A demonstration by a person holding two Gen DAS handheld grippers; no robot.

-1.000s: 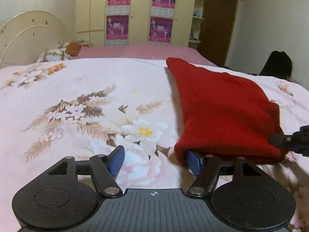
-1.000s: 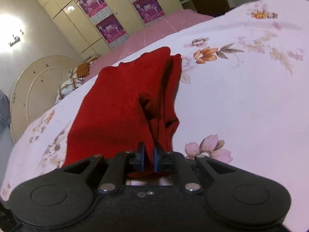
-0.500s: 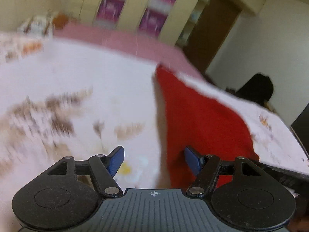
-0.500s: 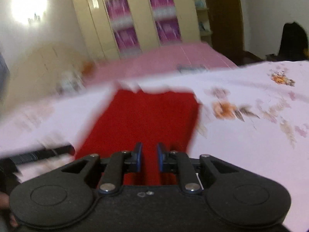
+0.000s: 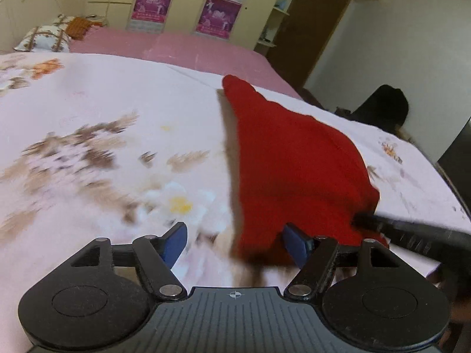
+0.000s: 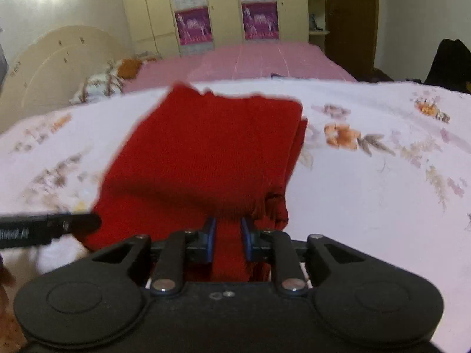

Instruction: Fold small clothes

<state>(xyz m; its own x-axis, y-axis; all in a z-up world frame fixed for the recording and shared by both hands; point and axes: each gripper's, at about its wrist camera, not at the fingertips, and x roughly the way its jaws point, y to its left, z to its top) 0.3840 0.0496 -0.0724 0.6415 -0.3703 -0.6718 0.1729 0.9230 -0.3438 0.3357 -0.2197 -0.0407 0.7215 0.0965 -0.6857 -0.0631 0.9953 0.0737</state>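
My right gripper (image 6: 228,242) has just been easing its jaws apart; they stand narrow, with the near edge of the red knit garment (image 6: 206,158) running between the 2 blue pads, and I cannot tell whether they still pinch it. My left gripper (image 5: 235,242) stands wide, holding nothing: its right pad is at the garment's near left corner, its left pad over bare sheet. The garment lies folded on the floral bedsheet (image 6: 368,206), close in front of both claws, with doubled layers showing along its right side. As I read it, the risk is in letting go: if the knit snags on a pad as I draw away, the top layer could drag and the fold open. The loose layers at the right could also slide out of line if my left claw nudges the corner.
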